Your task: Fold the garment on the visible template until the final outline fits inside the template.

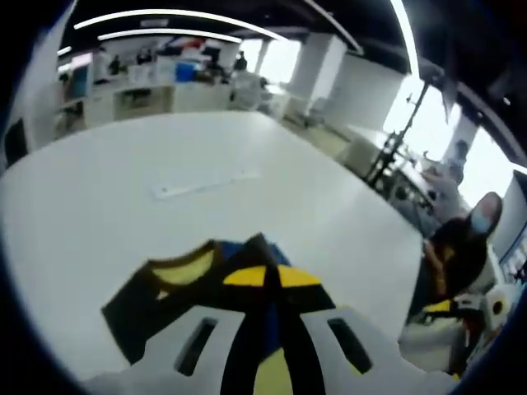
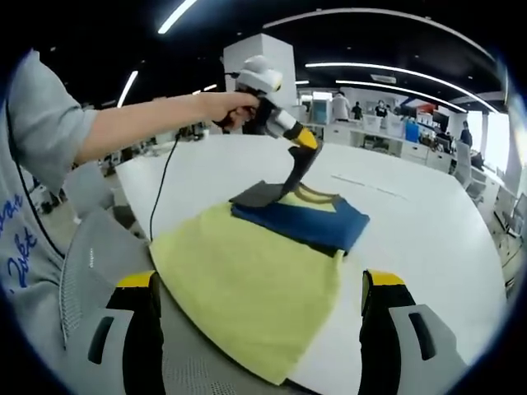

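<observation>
The garment [image 2: 247, 280] lies on the white table [image 2: 412, 247]. It has a yellow body, a blue part [image 2: 305, 220] folded over its far end and a black collar area [image 2: 259, 195]. In the left gripper view my left gripper [image 1: 272, 276] is shut on the black and yellow fabric [image 1: 165, 300] at that far end. In the right gripper view a person's hand holds the left gripper [image 2: 291, 186] down onto the black edge. My right gripper [image 2: 259, 281] stands wide open above the near yellow hem, holding nothing.
A thin pale strip [image 1: 206, 183] lies on the table beyond the garment. The same strip [image 2: 370, 188] is visible in the right gripper view. A cable [image 2: 160, 185] hangs from the left gripper. A person [image 1: 457, 255] sits past the table's right edge. Desks and shelves line the back.
</observation>
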A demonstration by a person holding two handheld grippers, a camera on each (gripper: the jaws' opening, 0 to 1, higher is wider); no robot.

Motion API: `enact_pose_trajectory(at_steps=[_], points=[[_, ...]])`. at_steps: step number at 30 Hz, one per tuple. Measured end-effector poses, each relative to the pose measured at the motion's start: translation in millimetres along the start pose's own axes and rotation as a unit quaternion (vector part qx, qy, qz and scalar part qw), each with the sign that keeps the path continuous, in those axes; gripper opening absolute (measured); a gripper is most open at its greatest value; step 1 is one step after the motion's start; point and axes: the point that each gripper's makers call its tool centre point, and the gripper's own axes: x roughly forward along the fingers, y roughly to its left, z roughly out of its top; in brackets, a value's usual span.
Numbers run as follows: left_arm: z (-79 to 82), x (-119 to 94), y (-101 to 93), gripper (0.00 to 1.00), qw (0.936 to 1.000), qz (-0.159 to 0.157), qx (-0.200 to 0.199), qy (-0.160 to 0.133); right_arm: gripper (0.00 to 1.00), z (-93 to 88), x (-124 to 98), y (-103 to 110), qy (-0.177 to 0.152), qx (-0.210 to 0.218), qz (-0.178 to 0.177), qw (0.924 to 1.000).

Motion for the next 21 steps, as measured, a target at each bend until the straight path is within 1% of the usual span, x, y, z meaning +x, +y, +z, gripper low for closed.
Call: enact_pose_trajectory(at_steps=[5,7,8,12,15,18,21], points=[[-10.7,17.7,-4.7,0.0,0.9998,-0.001,0.005,0.019,1.0,-2.7,-0.4,-3.0,0.004,0.002,-0.001,1.0],[-15.9,25.3,-4.3,0.0,0.9997,-0.002,-0.002,0.024,1.0,-4.1,-0.8,-4.3,0.005,0.003,-0.002,1.0],[-20.2,29.2,-1.8,0.0,0.9995,0.003,-0.007,0.03,1.0,-5.2,-1.1,-5.0,0.007,0.004,-0.003,1.0],[-30.7,39.1,-0.7,0.0,0.999,0.001,-0.017,0.041,1.0,-6.0,-2.1,-6.0,0.006,0.008,-0.003,0.9999],[-36.6,46.4,1.8,0.0,0.9985,0.005,-0.024,0.048,1.0,-5.8,-1.1,-5.6,0.007,0.008,-0.001,0.9999],[-40.2,52.8,2.2,0.0,0.9984,0.008,-0.021,0.052,1.0,-7.6,0.4,-5.0,0.013,0.003,-0.001,0.9999],[-44.3,60.8,4.7,0.0,0.9979,0.012,-0.024,0.059,1.0,-7.1,1.6,-5.1,0.012,0.001,-0.001,0.9999]])
